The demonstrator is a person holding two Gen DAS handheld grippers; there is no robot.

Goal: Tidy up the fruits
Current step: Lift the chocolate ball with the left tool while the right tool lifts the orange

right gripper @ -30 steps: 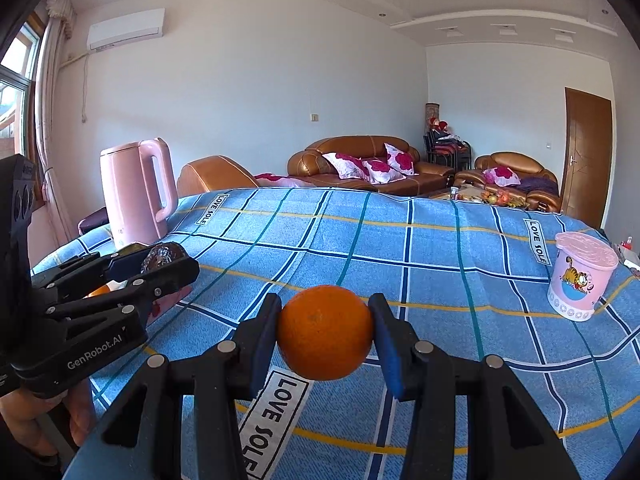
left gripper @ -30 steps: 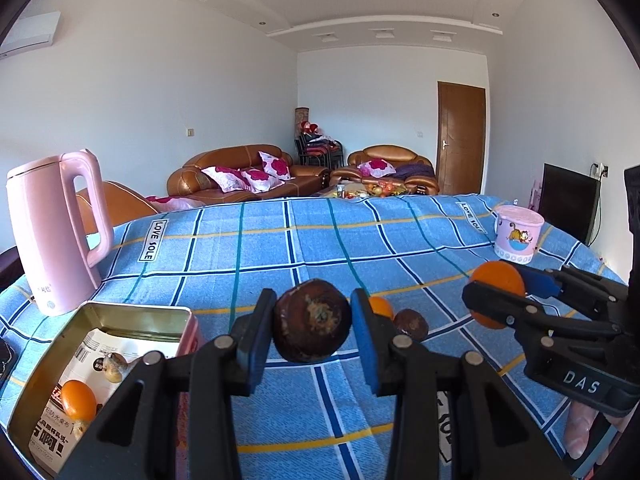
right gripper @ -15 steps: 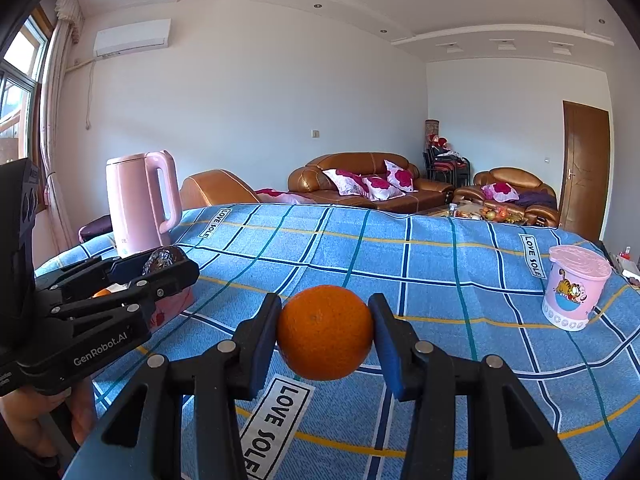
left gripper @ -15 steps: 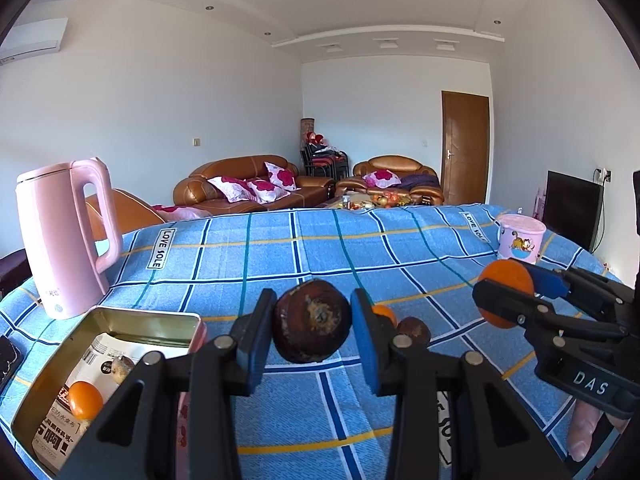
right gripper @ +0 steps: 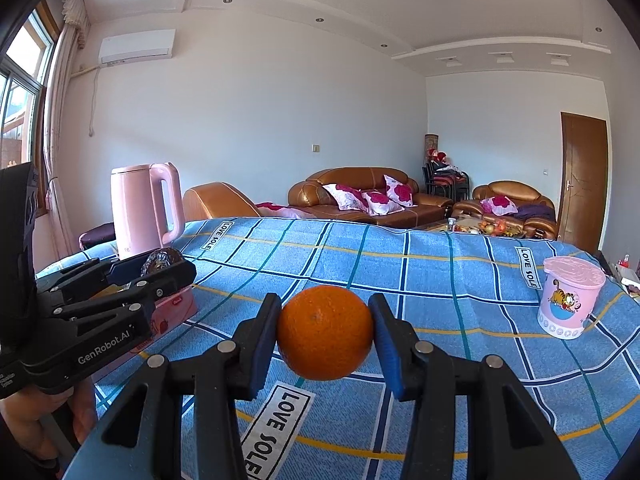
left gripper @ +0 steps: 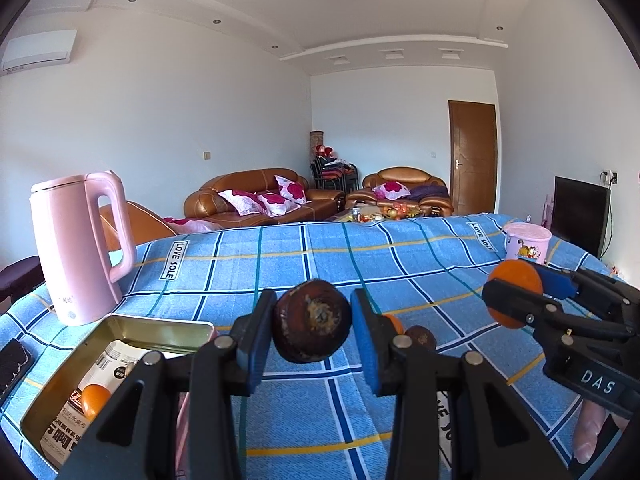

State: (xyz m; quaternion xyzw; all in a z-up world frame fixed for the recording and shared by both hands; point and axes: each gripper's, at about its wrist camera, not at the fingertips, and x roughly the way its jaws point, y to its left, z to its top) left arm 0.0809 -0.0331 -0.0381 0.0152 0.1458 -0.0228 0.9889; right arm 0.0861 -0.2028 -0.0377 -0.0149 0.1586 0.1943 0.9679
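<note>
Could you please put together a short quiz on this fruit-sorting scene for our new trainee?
1. Which fruit does the left tool hold?
2. True or false: the metal tin beside the pink kettle already contains an orange fruit.
3. Multiple choice: the pink cup stands A) inside the tin, B) on the blue checked cloth, C) on the kettle.

Key:
1. A dark brown round fruit, pressed between its pads; the right tool holds an orange.
2. True.
3. B.
</note>
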